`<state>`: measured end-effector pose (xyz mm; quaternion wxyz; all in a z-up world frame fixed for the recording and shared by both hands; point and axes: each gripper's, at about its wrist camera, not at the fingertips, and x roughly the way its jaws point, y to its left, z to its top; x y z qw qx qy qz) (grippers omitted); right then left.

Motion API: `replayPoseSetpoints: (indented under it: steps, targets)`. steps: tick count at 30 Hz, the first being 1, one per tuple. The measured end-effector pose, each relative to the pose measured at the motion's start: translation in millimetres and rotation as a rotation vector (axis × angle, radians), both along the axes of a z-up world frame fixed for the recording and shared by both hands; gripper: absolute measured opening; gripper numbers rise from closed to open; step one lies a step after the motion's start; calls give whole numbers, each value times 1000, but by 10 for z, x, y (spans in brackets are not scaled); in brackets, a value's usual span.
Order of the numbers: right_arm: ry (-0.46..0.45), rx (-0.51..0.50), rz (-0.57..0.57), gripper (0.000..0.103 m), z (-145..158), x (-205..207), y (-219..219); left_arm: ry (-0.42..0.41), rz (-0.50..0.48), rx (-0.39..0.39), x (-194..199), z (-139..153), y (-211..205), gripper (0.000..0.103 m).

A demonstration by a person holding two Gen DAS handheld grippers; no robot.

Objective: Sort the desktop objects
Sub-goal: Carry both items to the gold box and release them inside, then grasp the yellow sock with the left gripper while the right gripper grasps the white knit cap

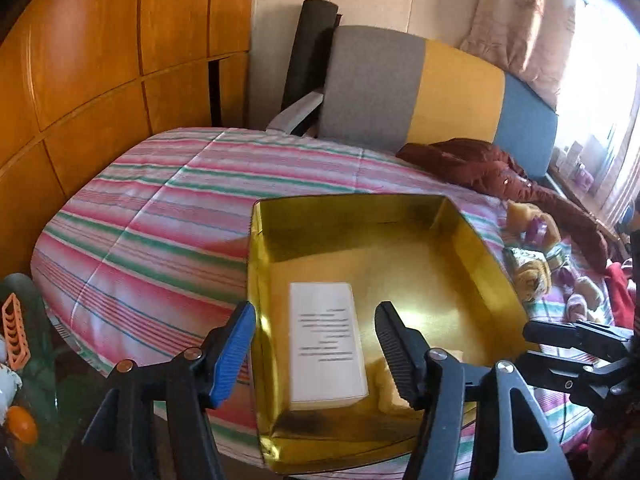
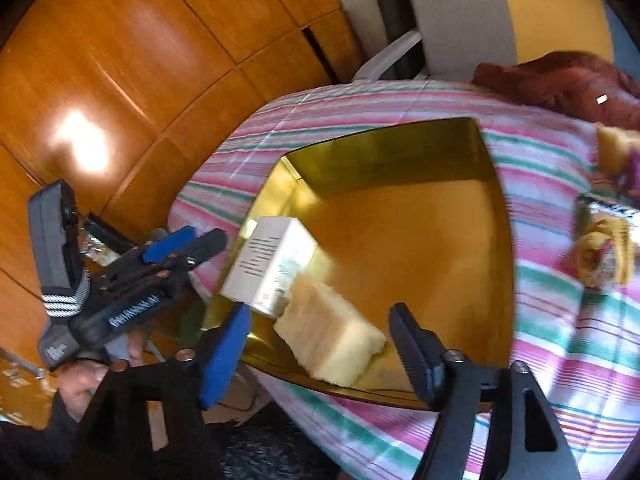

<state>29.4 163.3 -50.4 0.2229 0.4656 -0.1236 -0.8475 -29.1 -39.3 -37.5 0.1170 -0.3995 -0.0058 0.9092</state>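
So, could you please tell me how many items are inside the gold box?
2: a white carton by its left wall, and a pale yellow sponge beside it at the near edge of the gold box.

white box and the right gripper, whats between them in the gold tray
A pale yellow sponge block lies between the white box and the right gripper, inside the gold tray. The right wrist view shows it best.

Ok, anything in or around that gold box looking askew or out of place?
Only the white carton: in the right wrist view it leans tilted against the gold box's left wall, not flat. The yellow sponge block sits beside it. No spill or damage visible.
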Motion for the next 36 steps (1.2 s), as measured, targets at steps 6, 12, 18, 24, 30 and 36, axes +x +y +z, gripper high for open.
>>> replayPoseSetpoints:
  steps: [6,12,18,24,30,36]
  targets:
    - [39,29,-137,84,43,98,452,32,-99,39,29,150,343,63]
    - [43,62,-286,89,10,300,918,27,-213,65,131,219,799,63]
    - [18,75,-445,90,-77,582,1469,-1,-328,88,197,237,1241,63]
    - [-10,106,-580,90,-168,877,1964,-10,-432,71,280,258,1690,63]
    - [-15,121,-691,90,-166,1117,2431,-41,-510,53,299,215,2132,63]
    - [0,133,-741,90,-79,1174,2705,-101,-530,51,214,108,2404,63]
